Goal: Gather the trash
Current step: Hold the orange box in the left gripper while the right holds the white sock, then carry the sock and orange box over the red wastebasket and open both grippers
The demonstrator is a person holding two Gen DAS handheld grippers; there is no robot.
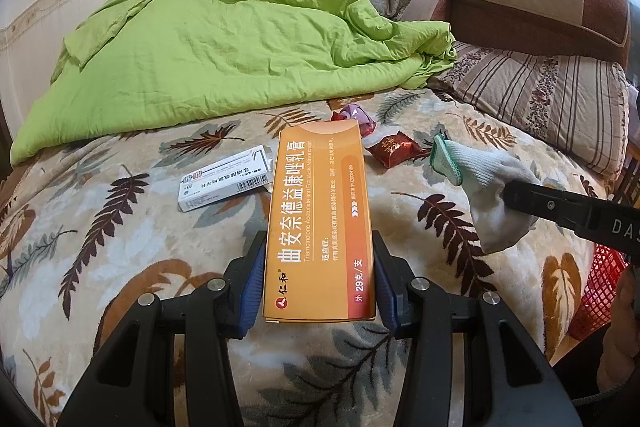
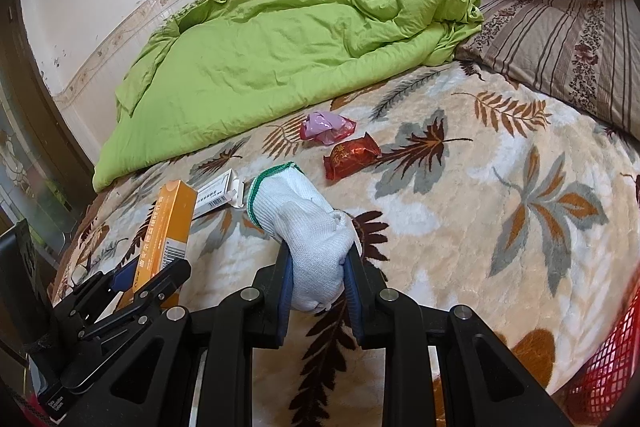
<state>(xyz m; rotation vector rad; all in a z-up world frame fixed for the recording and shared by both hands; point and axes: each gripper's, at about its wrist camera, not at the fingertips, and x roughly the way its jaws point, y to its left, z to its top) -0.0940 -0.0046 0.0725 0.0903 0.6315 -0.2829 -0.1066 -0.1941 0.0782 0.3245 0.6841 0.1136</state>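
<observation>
The orange carton is clamped in the left gripper, the white glove in the right gripper, both lifted, apparently for binning in the red basket.

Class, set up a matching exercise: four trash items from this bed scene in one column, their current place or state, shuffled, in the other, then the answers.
Items:
1. orange box
2. white glove
3. red wrapper
4. white box

States:
A. lying on the blanket, left of the orange box
B. gripped by the right gripper
C. gripped by the left gripper
D. lying beside a pink wrapper

Pairs: 1-C, 2-B, 3-D, 4-A
</observation>
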